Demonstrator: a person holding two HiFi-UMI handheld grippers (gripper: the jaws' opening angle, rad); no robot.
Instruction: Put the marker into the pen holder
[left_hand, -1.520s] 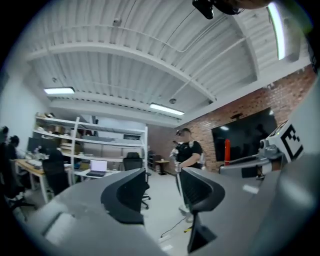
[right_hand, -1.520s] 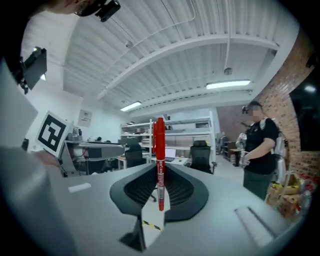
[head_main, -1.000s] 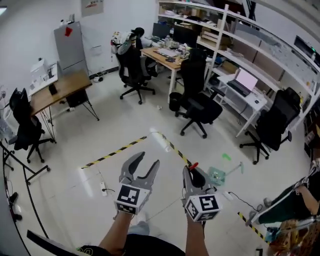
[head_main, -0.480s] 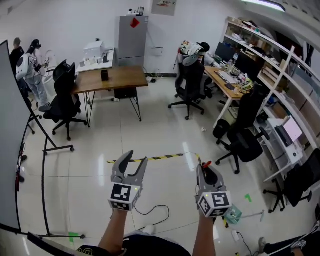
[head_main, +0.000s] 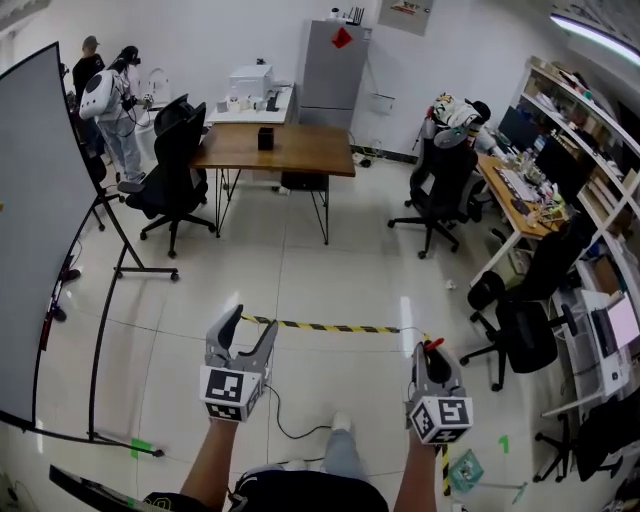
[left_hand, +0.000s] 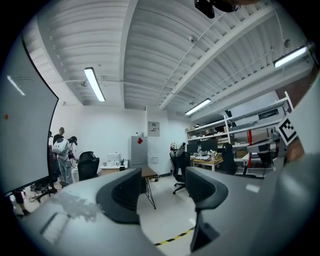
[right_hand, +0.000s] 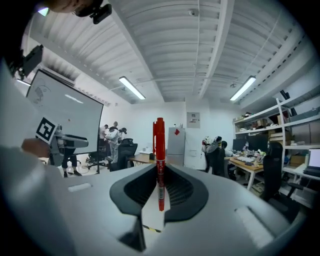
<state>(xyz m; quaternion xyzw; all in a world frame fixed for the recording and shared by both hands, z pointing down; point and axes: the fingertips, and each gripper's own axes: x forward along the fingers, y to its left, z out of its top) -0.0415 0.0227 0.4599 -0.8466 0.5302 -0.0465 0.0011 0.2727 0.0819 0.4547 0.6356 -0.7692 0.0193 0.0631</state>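
A red marker (right_hand: 159, 150) stands upright between the jaws of my right gripper (right_hand: 160, 175), which is shut on it. In the head view its red tip (head_main: 433, 345) pokes out above the right gripper (head_main: 430, 362) at lower right. My left gripper (head_main: 250, 322) is held at lower left, and its jaws are opening with nothing between them; the left gripper view shows only floor in the gap of the left gripper (left_hand: 162, 187). A small black container (head_main: 265, 138), possibly the pen holder, stands far ahead on a brown table (head_main: 300, 150).
Black office chairs (head_main: 175, 160) stand by the table and at the right (head_main: 440, 190). A large board on a stand (head_main: 40, 230) fills the left. Yellow-black tape (head_main: 325, 326) and a cable (head_main: 285, 425) lie on the floor. People (head_main: 105, 100) stand far left; cluttered desks (head_main: 525, 190) line the right.
The head view has swung left, bringing the brown table and the board into view ahead. The left jaws stand wider apart than before. The right gripper still holds the marker.
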